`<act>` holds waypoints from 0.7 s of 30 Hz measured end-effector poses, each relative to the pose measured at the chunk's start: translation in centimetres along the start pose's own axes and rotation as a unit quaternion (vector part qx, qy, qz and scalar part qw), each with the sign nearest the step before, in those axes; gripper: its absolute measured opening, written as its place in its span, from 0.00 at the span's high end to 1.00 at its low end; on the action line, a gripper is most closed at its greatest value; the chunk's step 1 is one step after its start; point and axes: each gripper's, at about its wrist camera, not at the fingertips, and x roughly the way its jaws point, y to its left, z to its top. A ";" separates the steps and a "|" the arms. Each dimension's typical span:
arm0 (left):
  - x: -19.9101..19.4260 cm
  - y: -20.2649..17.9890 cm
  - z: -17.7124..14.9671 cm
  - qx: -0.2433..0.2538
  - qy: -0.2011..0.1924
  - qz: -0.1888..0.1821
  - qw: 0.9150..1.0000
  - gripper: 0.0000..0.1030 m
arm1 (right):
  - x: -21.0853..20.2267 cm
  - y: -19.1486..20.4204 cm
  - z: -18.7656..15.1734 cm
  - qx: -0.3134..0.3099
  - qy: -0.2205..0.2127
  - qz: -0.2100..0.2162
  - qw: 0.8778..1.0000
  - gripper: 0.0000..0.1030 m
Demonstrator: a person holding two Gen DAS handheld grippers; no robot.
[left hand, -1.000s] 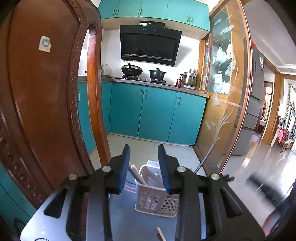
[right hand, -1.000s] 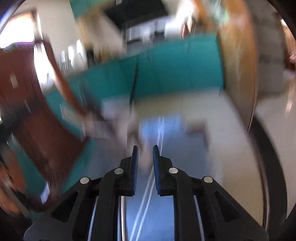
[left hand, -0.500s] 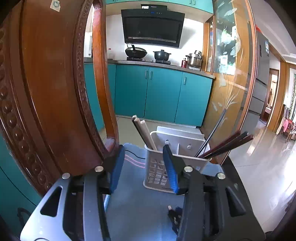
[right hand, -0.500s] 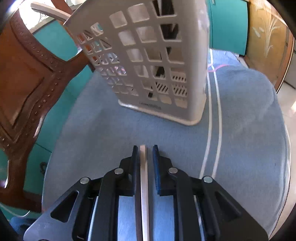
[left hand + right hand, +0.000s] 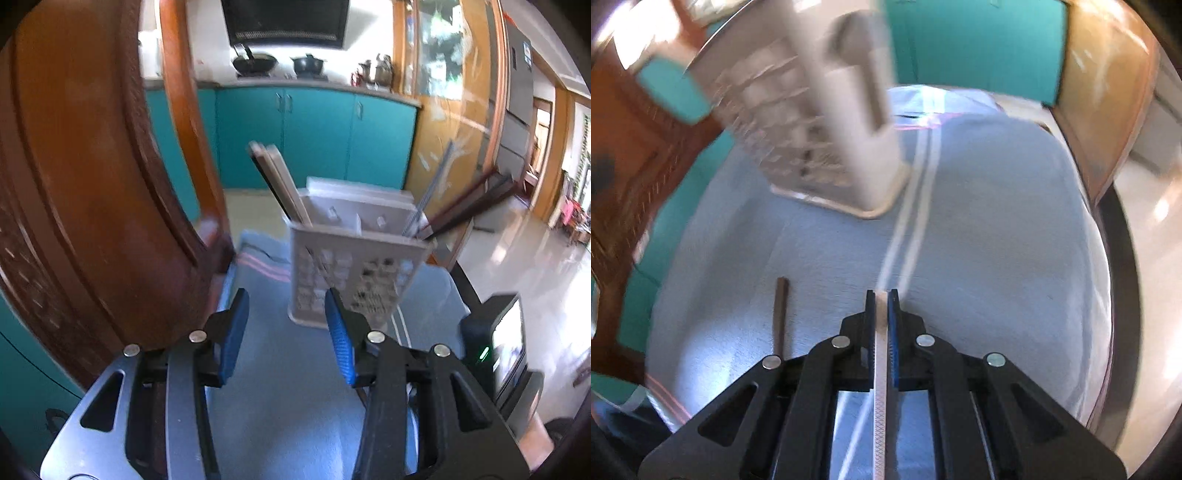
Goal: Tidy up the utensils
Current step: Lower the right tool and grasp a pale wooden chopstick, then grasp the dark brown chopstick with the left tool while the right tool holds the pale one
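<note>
- The right gripper [image 5: 882, 291] is clamped on a pale, flat chopstick [image 5: 880, 387], which runs back between the blue pads and ends level with their tips.
- The left gripper [image 5: 284, 306] hangs with its fingers spread wide and nothing between them, above the blue cloth [image 5: 280, 373] that covers the table.
- Just left of the right gripper, a dark brown chopstick [image 5: 781, 314] lies flat on the cloth, apart from the fingers and pointing roughly toward the caddy.
- A pair of white stripes [image 5: 916, 206] in the cloth runs from the right gripper's tips to the caddy's base.
- Farther along stands the white lattice utensil caddy [image 5: 351, 273], upright on the cloth; in the right wrist view it is smeared by motion, so its contents cannot be read there.
- In the left wrist view, pale wooden chopsticks [image 5: 284, 181] lean out of the caddy's left compartment, and darker sticks [image 5: 469, 206] with what looks like a silvery one lean out to the right.
- A carved wooden chair back [image 5: 92, 192] rises close on the left, beside the table.
- Beyond are teal kitchen cabinets [image 5: 314, 136], with pots [image 5: 255, 61] on the counter above them.
</note>
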 end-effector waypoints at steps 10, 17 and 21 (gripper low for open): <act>5.3 -2.7 -4.8 -0.001 0.137 -0.066 0.988 0.58 | -3.1 -2.2 -1.0 0.009 -0.001 -0.021 1.000 0.71; 6.9 -3.6 -6.7 -0.002 0.163 -0.057 0.985 0.55 | -1.2 0.6 -1.6 -0.040 0.020 -0.038 0.998 0.65; 7.1 -4.2 -6.5 0.003 0.159 -0.051 0.986 0.52 | -1.1 1.2 -2.0 -0.058 0.018 -0.043 0.997 0.78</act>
